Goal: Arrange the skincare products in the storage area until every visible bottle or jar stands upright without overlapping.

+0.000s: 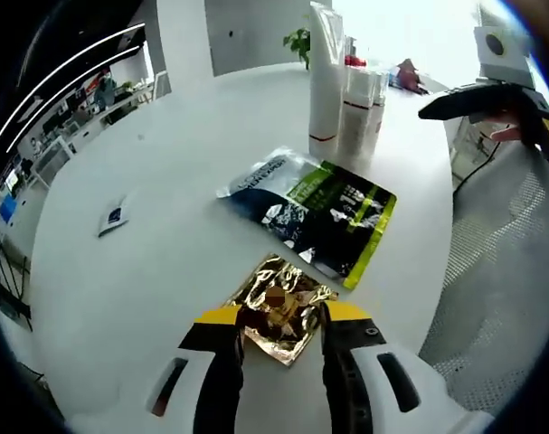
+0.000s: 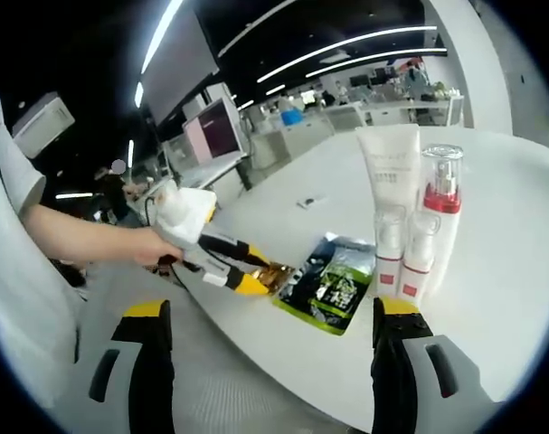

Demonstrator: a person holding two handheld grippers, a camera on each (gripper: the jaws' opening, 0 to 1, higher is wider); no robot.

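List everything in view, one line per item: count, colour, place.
Table: one, white, round, under everything.
Gold foil sachet: one, gold, between the left gripper's tips.
Green-black pouch: one, lying flat mid-table.
Tall tube: one, white, upright at the far edge.
Pump bottles: three, clear and white with red trim, upright by the tube.
Small card: one, white and blue, flat, apart.
Left gripper: yellow-tipped, around the sachet.
Right gripper: open, off the table.
Hand: holding the left gripper.
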